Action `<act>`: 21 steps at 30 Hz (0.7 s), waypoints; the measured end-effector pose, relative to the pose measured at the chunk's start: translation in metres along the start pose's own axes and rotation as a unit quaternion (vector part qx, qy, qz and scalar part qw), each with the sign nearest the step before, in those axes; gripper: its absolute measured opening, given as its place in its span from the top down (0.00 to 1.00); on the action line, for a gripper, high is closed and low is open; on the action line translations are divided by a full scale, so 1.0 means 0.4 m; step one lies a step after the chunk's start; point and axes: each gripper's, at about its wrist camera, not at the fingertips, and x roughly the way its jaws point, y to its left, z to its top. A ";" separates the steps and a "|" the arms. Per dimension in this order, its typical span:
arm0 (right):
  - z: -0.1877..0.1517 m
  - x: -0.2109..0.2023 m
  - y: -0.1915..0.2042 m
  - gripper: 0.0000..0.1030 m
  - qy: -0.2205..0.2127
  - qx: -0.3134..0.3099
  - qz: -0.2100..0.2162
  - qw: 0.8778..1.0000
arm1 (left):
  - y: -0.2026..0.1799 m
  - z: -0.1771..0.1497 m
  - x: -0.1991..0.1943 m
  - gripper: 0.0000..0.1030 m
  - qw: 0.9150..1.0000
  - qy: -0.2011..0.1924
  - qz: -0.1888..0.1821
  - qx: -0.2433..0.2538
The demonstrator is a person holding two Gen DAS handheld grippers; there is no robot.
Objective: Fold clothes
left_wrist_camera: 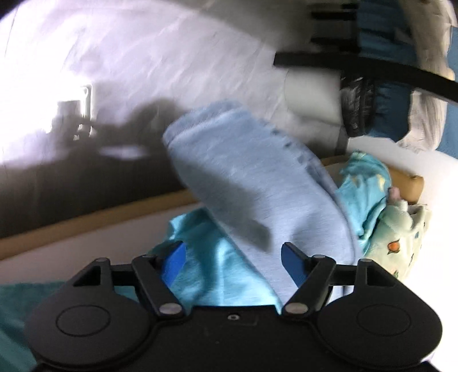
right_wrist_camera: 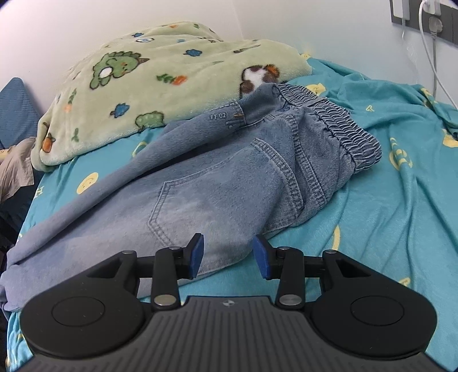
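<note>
Blue jeans lie folded lengthwise on the turquoise bedsheet, with the elastic waistband at the upper right and the faded legs running to the lower left. My right gripper hovers over the near edge of the seat. Its blue pads stand apart and do not press on the denim. In the blurred left wrist view a pale denim leg stretches away from my left gripper. That gripper is open; the cloth passes between its fingers near the right pad and is not pinched.
A green cartoon-print fleece blanket is bunched behind the jeans and also shows as the blanket at the right. The wall socket with a white cable is at the top right. A tan bed edge runs below a white wall.
</note>
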 end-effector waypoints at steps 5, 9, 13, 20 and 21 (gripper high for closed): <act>-0.005 -0.012 -0.002 0.56 -0.005 -0.006 -0.013 1.000 | -0.001 0.033 0.072 0.27 0.999 -0.028 -0.019 -0.032; -0.003 0.023 -0.007 0.56 0.013 0.012 -0.019 1.000 | -0.008 0.054 0.131 0.29 0.997 -0.048 -0.042 -0.049; -0.002 0.055 0.009 0.56 0.027 0.013 -0.020 0.999 | -0.017 0.076 0.130 0.75 0.994 -0.077 -0.063 -0.040; 0.005 0.064 0.012 0.56 0.030 0.030 -0.009 0.999 | -0.176 0.027 -0.001 0.90 0.977 -0.182 -0.045 0.106; 0.008 0.055 0.011 0.56 0.026 0.032 -0.007 0.999 | -0.212 0.007 -0.032 0.90 0.970 -0.200 -0.050 0.132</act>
